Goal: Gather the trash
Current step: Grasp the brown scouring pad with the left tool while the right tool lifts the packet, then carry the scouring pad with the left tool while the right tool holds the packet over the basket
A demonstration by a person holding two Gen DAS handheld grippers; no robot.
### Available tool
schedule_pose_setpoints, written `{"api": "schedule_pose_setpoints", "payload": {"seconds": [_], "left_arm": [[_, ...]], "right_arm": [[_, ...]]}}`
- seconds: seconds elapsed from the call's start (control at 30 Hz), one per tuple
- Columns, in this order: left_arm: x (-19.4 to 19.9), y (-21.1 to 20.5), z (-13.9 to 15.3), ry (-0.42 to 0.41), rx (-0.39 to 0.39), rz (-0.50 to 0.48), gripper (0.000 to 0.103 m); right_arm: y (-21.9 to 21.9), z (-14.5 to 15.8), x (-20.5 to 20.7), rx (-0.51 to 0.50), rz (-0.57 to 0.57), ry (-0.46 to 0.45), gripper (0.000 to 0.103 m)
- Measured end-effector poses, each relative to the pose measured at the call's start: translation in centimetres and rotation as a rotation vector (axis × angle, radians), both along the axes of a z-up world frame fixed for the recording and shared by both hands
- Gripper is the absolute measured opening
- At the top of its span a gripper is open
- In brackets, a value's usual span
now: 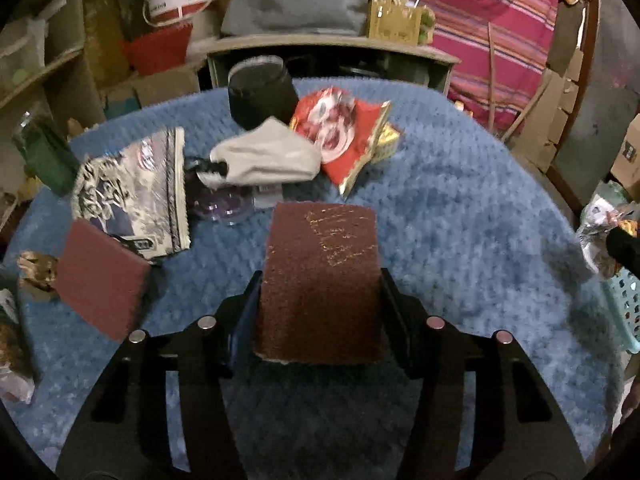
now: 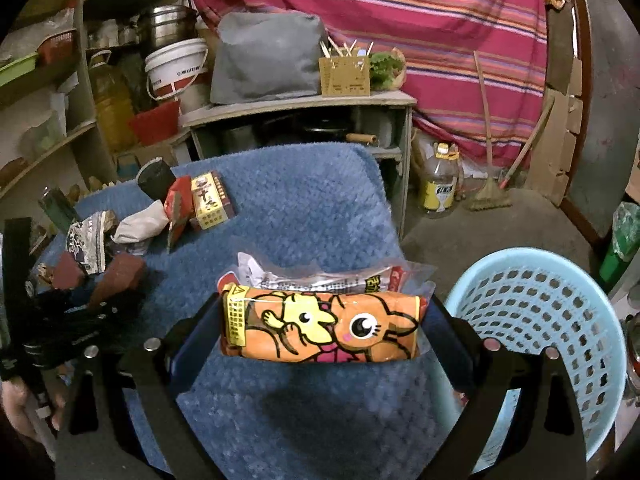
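At the far left of the left wrist view a second maroon sponge (image 1: 102, 280) lies tilted on the blue towel (image 1: 460, 208), its far corner overlapping the grey patterned wrapper (image 1: 132, 192) beyond it. To the right of that wrapper sits a clear purple-tinted plastic piece (image 1: 224, 204), with a pale grey crumpled cloth (image 1: 268, 156) draped over its far side, a black cup (image 1: 262, 92) on its side behind the cloth, and a red snack bag (image 1: 344, 132) touching the cloth's right end. Near the middle, the left gripper (image 1: 318, 284) is clamped on a maroon sponge block (image 1: 320, 280), both fingers pressed against its sides, held above the towel. In the right wrist view the same clutter shows at the left, joined by a small yellow and brown box (image 2: 210, 200) standing beside the red bag. At centre the right gripper (image 2: 320, 320) grips an orange cartoon-printed snack packet (image 2: 320, 328) crosswise (a clear crinkled wrapper (image 2: 332, 272) is bunched against its far side), held above the towel's right part. At the right a light blue perforated basket (image 2: 532, 320) stands on the floor just beside the towel-covered table, near the packet's right end, and farther off a yellow-labelled bottle (image 2: 440, 184) and a small broom (image 2: 490, 196) rest on the floor.
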State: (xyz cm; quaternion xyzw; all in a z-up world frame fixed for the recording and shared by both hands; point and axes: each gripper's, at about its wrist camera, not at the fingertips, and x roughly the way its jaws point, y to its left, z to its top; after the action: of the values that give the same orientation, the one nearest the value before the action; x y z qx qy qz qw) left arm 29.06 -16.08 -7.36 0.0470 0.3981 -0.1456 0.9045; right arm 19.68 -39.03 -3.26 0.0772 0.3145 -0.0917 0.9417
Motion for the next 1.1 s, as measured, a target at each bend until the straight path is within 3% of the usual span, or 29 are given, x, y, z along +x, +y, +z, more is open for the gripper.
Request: {"api": "schedule_pose_setpoints", "payload": {"seconds": [0.23,0.37,0.53,0.7,1.1], "left_arm": [[-3.8,-3.1,4.4,-0.147,-0.029,-0.041,0.054],[-5.2,-6.8,5.6,-0.172,-0.052,-0.096,0.054],[-7.1,-13.0,5.6,-0.21,-0.03,-0.188,0.054],[-8.2,-17.9,4.5,-0.194,-0.037,-0.267,0.054],[-9.4,-23.3,2.7,-0.163,-0.031,-0.355,0.054]], "right_arm": [[-4.1,1.6,-3.3,-0.07,-0.066,-0.038,0.094],[-8.1,1.0,-5.3,-0.111,-0.141,-0.008,0.094],[-13.9,-0.4,-7.6,-0.063,-0.238,0.026,0.094],[-17.1,-2.1,-8.6,-0.019,-0.27,0.062,0.094],[-18.8,-3.5,-8.3,0.036,-0.29,0.096,0.096]]}}
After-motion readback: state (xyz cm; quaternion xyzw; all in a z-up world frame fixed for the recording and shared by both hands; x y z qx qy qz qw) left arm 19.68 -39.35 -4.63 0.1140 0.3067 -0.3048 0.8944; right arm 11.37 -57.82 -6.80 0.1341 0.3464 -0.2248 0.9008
